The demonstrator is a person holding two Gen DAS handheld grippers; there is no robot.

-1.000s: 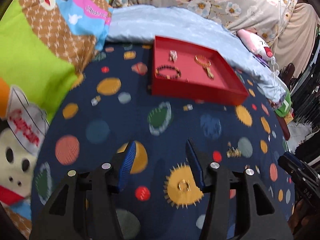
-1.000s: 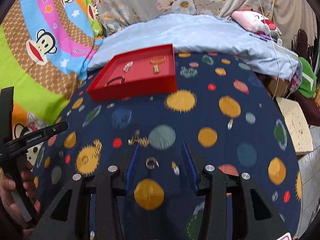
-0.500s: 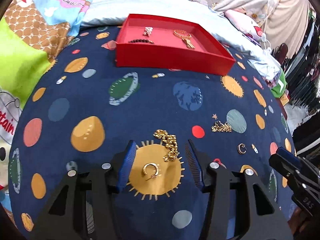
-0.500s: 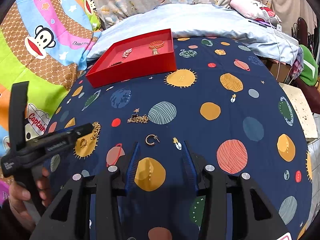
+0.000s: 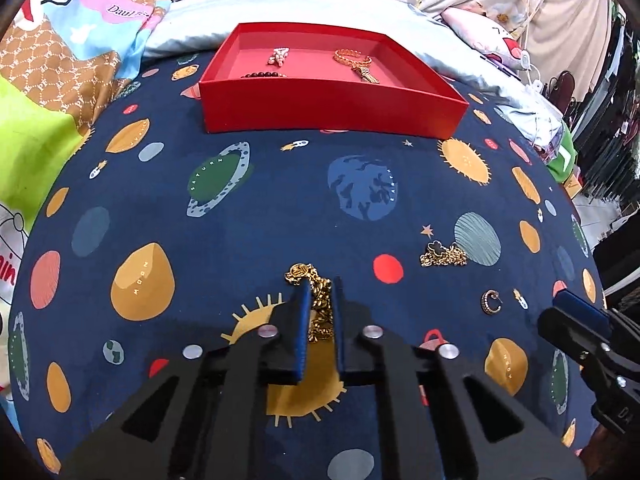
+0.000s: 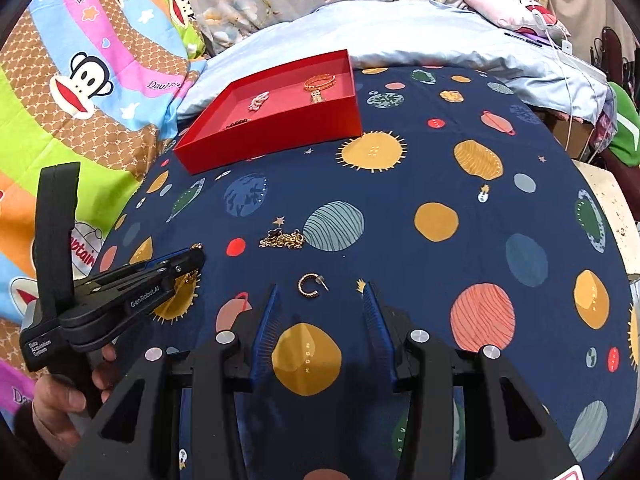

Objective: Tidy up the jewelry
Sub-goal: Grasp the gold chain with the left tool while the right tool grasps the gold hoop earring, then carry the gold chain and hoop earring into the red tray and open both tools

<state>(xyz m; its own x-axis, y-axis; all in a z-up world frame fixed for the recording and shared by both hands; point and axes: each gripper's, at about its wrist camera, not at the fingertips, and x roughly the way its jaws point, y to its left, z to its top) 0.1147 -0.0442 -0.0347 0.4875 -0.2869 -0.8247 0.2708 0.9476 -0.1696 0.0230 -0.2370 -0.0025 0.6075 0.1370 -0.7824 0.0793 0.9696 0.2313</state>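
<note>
Left gripper (image 5: 320, 286) closed on gold chain (image 5: 320, 304) lying over a sun print of the navy sheet (image 5: 280, 208), right gripper (image 6: 320, 292) half open and apparently empty, hoop earring (image 6: 309, 285) just ahead, red tray (image 5: 332, 108) well beyond.

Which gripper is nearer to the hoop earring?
Right. The right gripper sits open just short of the hoop earring; the left gripper is off to the side, shut on a gold chain.
</note>
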